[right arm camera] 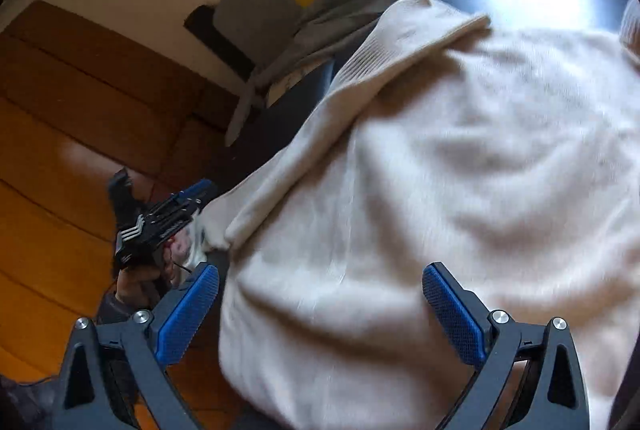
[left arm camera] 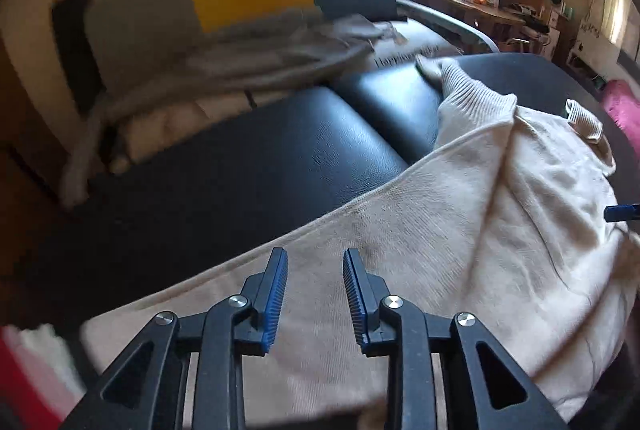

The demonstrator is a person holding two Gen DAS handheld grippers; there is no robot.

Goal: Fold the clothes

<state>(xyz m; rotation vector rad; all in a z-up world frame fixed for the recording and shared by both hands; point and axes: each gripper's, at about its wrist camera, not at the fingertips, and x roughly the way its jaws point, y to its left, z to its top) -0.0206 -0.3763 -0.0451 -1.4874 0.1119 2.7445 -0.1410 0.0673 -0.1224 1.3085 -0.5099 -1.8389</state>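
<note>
Left wrist: 1 cream sweater [left arm camera: 460, 214], 2 hand-held grippers (both open)

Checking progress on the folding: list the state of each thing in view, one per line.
Cream knit sweater: spread on the black padded surface, partly folded, ribbed cuff lying across it.
Grey garment: crumpled behind, unfolded.
Left gripper: open, nothing between the pads, above the sweater's edge.
Right gripper: wide open, empty, over the sweater.
</note>
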